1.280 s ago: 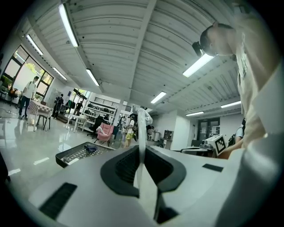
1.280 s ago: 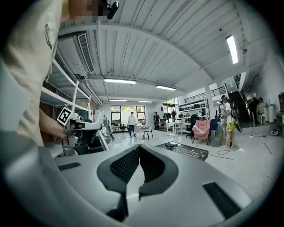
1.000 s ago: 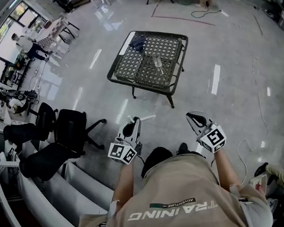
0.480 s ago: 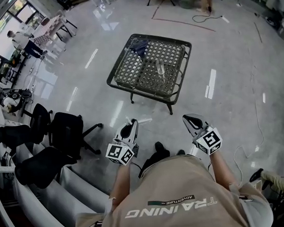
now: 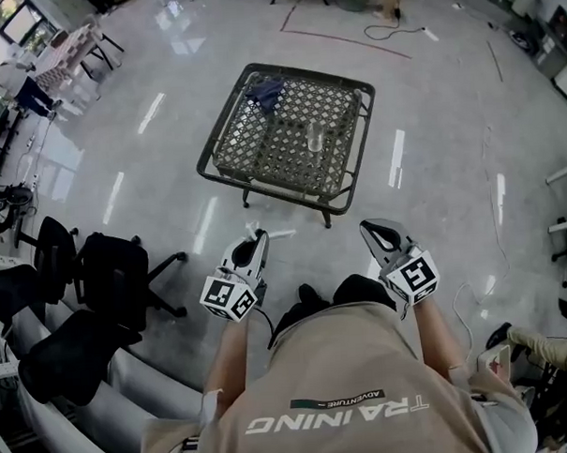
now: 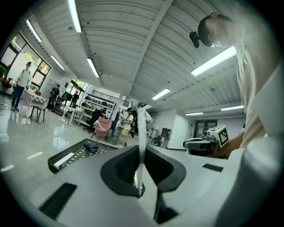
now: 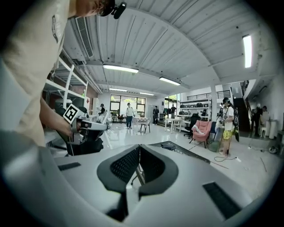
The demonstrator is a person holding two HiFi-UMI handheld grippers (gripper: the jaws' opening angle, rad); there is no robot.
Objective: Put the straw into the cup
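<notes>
A clear cup (image 5: 314, 137) stands upright on a low black lattice table (image 5: 227, 172), well ahead of both grippers. My left gripper (image 5: 257, 239) is shut on a white straw (image 5: 276, 234). In the left gripper view the straw (image 6: 141, 133) stands upright between the pads, rising above the jaws. My right gripper (image 5: 378, 232) is held level beside it, its jaws shut with nothing between them. In the right gripper view its pads (image 7: 128, 163) meet edge to edge. Both grippers point toward the table (image 6: 66, 156) across bare floor.
A blue cloth (image 5: 264, 88) lies at the table's far left corner. Black office chairs (image 5: 112, 273) stand on the left, next to grey steps (image 5: 131, 378). A cable (image 5: 392, 30) trails on the far floor. People (image 5: 15, 87) stand by tables at the far left.
The person has walked forward, so the table and cup lie closer and more centred in the head view. Both grippers came along, with their jaws unchanged.
</notes>
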